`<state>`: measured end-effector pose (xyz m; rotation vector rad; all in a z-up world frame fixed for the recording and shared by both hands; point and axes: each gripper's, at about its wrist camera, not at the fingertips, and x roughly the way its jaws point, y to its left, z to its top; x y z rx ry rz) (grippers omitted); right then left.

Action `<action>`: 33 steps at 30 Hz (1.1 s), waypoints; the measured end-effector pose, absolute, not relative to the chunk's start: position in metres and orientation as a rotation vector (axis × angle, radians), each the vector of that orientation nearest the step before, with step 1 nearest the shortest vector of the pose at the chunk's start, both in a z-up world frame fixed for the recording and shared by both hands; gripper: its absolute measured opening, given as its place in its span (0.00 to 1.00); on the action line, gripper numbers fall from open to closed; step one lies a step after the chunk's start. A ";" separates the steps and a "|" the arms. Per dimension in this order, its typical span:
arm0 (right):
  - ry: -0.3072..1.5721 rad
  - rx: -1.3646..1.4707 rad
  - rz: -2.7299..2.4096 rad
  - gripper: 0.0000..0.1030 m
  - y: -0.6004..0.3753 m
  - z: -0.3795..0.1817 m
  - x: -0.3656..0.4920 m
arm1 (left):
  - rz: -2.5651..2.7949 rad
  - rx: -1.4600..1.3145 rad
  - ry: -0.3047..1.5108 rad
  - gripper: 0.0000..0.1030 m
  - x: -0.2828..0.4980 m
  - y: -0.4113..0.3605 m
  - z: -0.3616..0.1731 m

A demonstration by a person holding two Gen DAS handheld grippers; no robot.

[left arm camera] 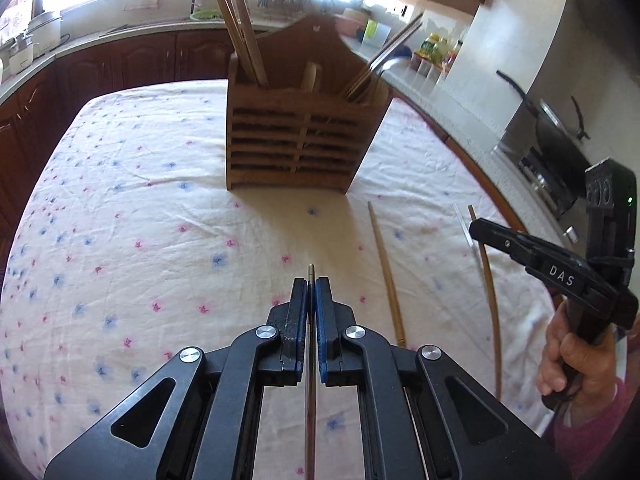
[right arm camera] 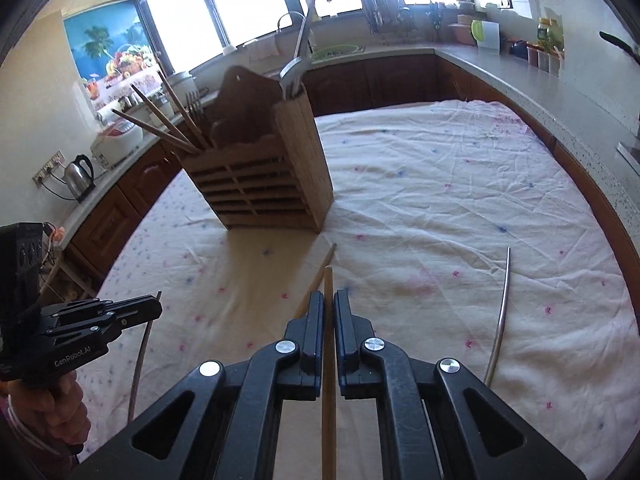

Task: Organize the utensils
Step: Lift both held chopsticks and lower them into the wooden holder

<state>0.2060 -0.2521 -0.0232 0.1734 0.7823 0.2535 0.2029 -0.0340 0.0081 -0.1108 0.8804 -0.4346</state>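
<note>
1. My left tongs (left arm camera: 311, 300) are clenched on a thin metal chopstick (left arm camera: 310, 360), its tip poking out just past the blue pads (left arm camera: 322, 312). The stick runs back between the arms toward me.
2. My right tongs (right arm camera: 329, 312) are clamped on a wooden chopstick (right arm camera: 328, 380), which sticks forward a little beyond the fingertips and runs back under the linkage.
3. Both tongs hang above the near half of the table (left arm camera: 120, 200), which is covered in a pale cloth with small pink and blue flowers.
4. The wooden utensil holder (left arm camera: 296, 136) stands upright toward the far edge of the table, about midway across, its slatted front facing me.
5. In the holder's left compartment several wooden chopsticks (left arm camera: 236, 28) lean up and to the left; in the right compartment sit metal utensils (right arm camera: 298, 60), among them what looks like a spoon or fork.
6. A second wooden chopstick (left arm camera: 387, 276) lies flat on the cloth between my two tongs, pointing toward the holder, near it but apart from it.
7. Another metal chopstick (right arm camera: 500, 320) lies on the cloth toward the right edge of the table, well apart from the holder.
8. From the left camera I see my right hand (left arm camera: 576, 356) gripping the handle of the right tongs near the right edge; from the right camera, my left hand (right arm camera: 52, 412) on the other handle.
9. Kitchen counters (right arm camera: 500, 76) run round the table on the far side and the right.
</note>
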 end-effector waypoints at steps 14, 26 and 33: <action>0.540 0.161 0.305 0.05 -0.255 0.074 0.144 | -0.501 -0.218 0.652 0.03 0.154 0.013 0.100; 0.452 0.163 0.306 0.05 -0.253 0.103 0.162 | -0.484 -0.232 0.542 0.03 0.174 0.012 0.132; 0.386 0.192 0.309 0.05 -0.256 0.124 0.183 | -0.459 -0.236 0.455 0.03 0.197 0.010 0.162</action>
